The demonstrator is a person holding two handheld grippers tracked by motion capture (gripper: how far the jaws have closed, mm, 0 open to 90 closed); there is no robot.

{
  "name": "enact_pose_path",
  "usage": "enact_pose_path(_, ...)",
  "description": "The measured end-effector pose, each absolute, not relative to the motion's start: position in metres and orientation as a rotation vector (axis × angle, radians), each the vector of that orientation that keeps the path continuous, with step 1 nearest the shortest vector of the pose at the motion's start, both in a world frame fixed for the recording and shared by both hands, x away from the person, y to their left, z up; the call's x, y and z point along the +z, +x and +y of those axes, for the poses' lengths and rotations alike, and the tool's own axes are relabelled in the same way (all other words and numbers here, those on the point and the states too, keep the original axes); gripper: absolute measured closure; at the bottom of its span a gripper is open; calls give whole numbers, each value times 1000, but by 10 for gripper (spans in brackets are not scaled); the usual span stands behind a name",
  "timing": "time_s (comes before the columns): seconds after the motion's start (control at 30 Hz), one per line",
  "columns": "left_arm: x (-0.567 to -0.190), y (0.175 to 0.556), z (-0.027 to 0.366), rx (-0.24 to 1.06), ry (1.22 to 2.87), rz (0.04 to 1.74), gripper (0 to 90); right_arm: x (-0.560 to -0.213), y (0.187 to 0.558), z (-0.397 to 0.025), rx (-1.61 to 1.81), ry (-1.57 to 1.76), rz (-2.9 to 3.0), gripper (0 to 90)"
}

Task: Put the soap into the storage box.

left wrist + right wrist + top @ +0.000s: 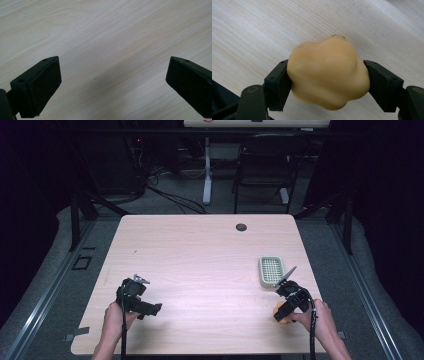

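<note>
Right gripper (pixel 325 82) clamps a lumpy yellow-orange pepper (pixel 328 75) between both jaws, low over the counter (pixel 200 260) at its near right corner; in the high view the pepper (pixel 281 315) peeks out beneath the gripper (pixel 286 309), too hidden to tell whether it touches the wood. A small pale basket (pixel 271 271) with a mesh floor sits just beyond, empty as far as can be seen. The grasp looks done, and the step in hand is likely the carry: next comes a lift and a short reach forward to bring the pepper over the basket rim before the jaws let go. The right hand (pixel 320 320) comes in from the near edge, gripper angled forward and down. Left gripper (pixel 145 307) rests near the counter's near left, well apart, its jaws spread wide over bare wood (pixel 100 37), held by the left hand (pixel 116 317).
</note>
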State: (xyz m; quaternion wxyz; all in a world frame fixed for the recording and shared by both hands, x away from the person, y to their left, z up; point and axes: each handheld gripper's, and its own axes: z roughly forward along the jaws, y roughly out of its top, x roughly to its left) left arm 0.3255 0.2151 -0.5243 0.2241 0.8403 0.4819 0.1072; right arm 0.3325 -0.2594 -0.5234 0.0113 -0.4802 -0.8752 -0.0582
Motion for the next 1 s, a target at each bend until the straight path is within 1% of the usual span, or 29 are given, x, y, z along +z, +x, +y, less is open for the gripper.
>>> enact_pose_path(0.03, -524, 325, 215, 295, 2320, 1326, 0, -522, 333, -261, -167, -1489, -2738, 265)
enact_pose_path(0.07, -524, 325, 215, 295, 2321, 1325, 0, -525, 330, -260, -266, -1565, -2701, 265)
enact_pose_path(0.1, -523, 325, 215, 295, 2322, 1324, 0, -524, 331, -260, -265, -1561, -2703, 265)
enact_pose_path(0.13, -523, 325, 215, 298, 2321, 1321, 0, -518, 335, -263, -160, -1484, -2730, 265)
enact_pose_path(0.17, -523, 325, 215, 302, 2319, 1317, 0, -516, 337, -264, -136, -1461, -2740, 265)
enact_pose_path(0.3, -523, 326, 212, 307, 2327, 1308, 0, -517, 336, -266, -194, -1524, -2719, 265)
enact_pose_path(0.4, -522, 328, 211, 312, 2329, 1299, 0, -512, 339, -268, -151, -1491, -2732, 265)
enact_pose_path(0.47, -522, 329, 210, 318, 2318, 1303, 0, -513, 337, -267, -209, -1528, -2711, 265)
enact_pose_path(0.73, -521, 329, 206, 324, 2324, 1286, 0, -510, 341, -269, -146, -1478, -2723, 265)
enact_pose_path(0.77, -521, 328, 207, 326, 2323, 1285, 0, -510, 341, -269, -149, -1471, -2725, 265)
enact_pose_path(0.8, -521, 327, 208, 327, 2319, 1288, 0, -514, 339, -268, -245, -1543, -2693, 265)
enact_pose_path(0.83, -521, 327, 209, 320, 2322, 1288, 0, -505, 347, -271, -53, -1383, -2756, 265)
enact_pose_path(0.87, -522, 326, 210, 322, 2322, 1291, 0, -506, 347, -270, -67, -1407, -2749, 265)
enact_pose_path(0.9, -522, 325, 211, 323, 2323, 1292, 0, -510, 344, -269, -157, -1477, -2722, 265)
enact_pose_path(1.0, -521, 324, 212, 328, 2316, 1297, 0, -508, 347, -268, -159, -1469, -2724, 265)
